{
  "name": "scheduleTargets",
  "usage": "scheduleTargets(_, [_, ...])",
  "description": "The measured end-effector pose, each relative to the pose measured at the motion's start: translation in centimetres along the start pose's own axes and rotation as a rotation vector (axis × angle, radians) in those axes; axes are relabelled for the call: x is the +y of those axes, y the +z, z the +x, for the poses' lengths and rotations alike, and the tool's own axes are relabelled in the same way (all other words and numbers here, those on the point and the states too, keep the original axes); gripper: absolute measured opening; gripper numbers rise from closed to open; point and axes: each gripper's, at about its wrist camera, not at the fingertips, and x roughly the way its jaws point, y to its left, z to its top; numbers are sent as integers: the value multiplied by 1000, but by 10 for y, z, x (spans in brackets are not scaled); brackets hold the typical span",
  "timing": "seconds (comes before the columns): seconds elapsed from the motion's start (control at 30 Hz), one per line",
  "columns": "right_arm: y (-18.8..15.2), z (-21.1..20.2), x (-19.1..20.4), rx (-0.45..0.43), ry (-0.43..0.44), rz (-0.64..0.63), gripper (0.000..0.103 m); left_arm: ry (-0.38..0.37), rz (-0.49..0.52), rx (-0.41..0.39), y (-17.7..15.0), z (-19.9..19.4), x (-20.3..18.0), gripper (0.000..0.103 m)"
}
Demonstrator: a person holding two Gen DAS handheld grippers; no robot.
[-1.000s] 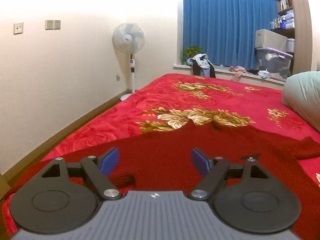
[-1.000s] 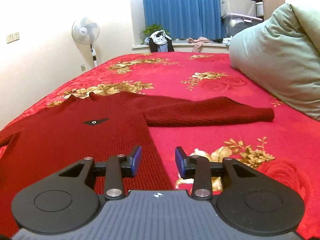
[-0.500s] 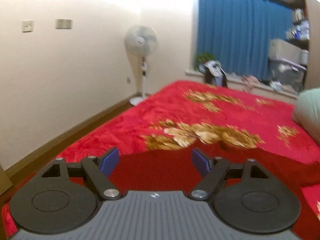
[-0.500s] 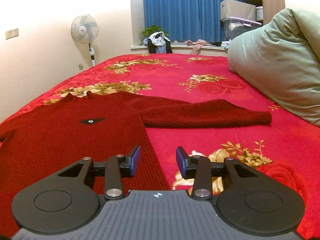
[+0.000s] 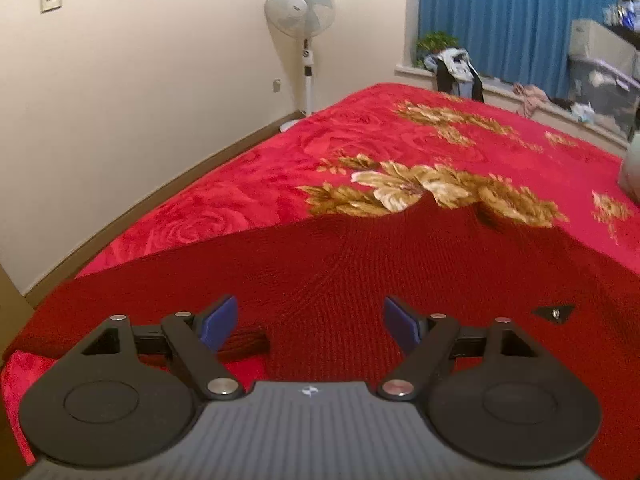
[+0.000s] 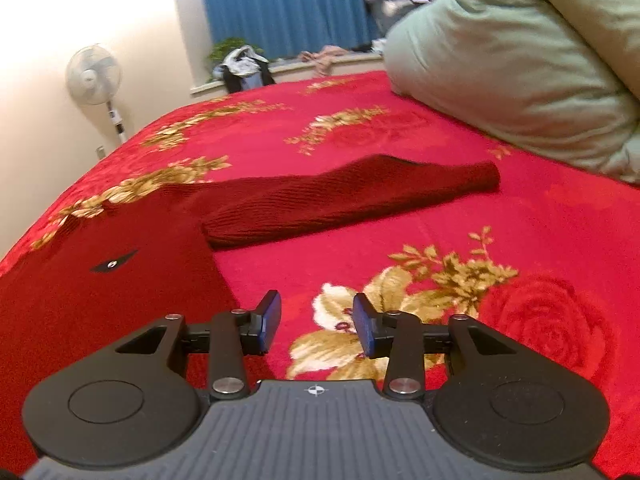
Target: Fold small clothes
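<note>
I see a bed covered by a red blanket (image 6: 460, 240) with gold flower print. Directly on it lies a dark red knitted sweater (image 5: 380, 272), spread flat, one sleeve (image 6: 352, 196) stretched out sideways from its body. Beyond that sleeve's cuff, well apart from the sweater, a pale green pillow (image 6: 520, 64) rests on the blanket.
</note>
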Motion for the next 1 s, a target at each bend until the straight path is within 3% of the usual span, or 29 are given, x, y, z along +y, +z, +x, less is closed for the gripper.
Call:
scheduleTargets(0.03, [1,3,-2,4,3,12,17,-1,16,5,-1,1,-2,84])
scheduleTargets(0.07, [4,5,-4,6,6,21,9,-5,27,9,-1,7,-6,84])
scheduleTargets(0.27, [35,18,-29,-20,39,127,11,-31,55,8,-1,11,-8,84])
scheduleTargets(0.5, [73,96,-68,68,61,301,11,-29,50,31,0,18,-6,85])
scheduleTargets(0.67, [82,150,-92,119,40,471,42,-37,96,29,-4,21,-10,85])
scheduleTargets(0.8, [82,179,-107,125,30,594,42,-29,92,33,-3,26,-4,85])
scheduleTargets(0.9, [85,189,-106,111,-23,593,32,-31,60,38,1,28,5,85])
scheduleTargets(0.97, [87,191,-105,98,-54,612,11,-30,48,38,4,29,9,85])
scheduleTargets(1.0, [89,186,-104,67,-70,627,11,-31,42,39,5,30,11,85])
